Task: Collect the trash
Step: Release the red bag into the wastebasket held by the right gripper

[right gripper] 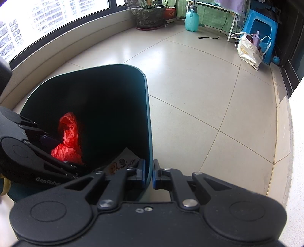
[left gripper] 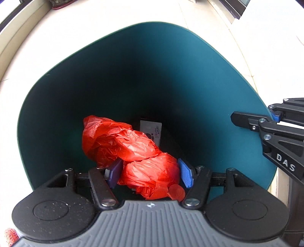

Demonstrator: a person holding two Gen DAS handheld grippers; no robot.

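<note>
A dark teal trash bin [left gripper: 218,79] fills the left wrist view; it also shows in the right wrist view [right gripper: 146,106]. My left gripper [left gripper: 150,173] reaches into the bin with its blue pads [left gripper: 185,173] closed around a crumpled red plastic bag [left gripper: 121,142], which hangs into the bin. The bag also shows in the right wrist view [right gripper: 68,140]. A white printed card [left gripper: 152,131] lies at the bin's bottom. My right gripper [right gripper: 149,173] is shut on the bin's right wall at the rim, one finger inside and one outside; it shows in the left wrist view [left gripper: 273,118].
Beige tiled floor [right gripper: 209,85] surrounds the bin. A window ledge [right gripper: 57,43] curves along the left. At the back stand a potted plant [right gripper: 150,15], a teal bottle [right gripper: 191,20], a blue stool [right gripper: 260,28] and a white shopping bag [right gripper: 248,49].
</note>
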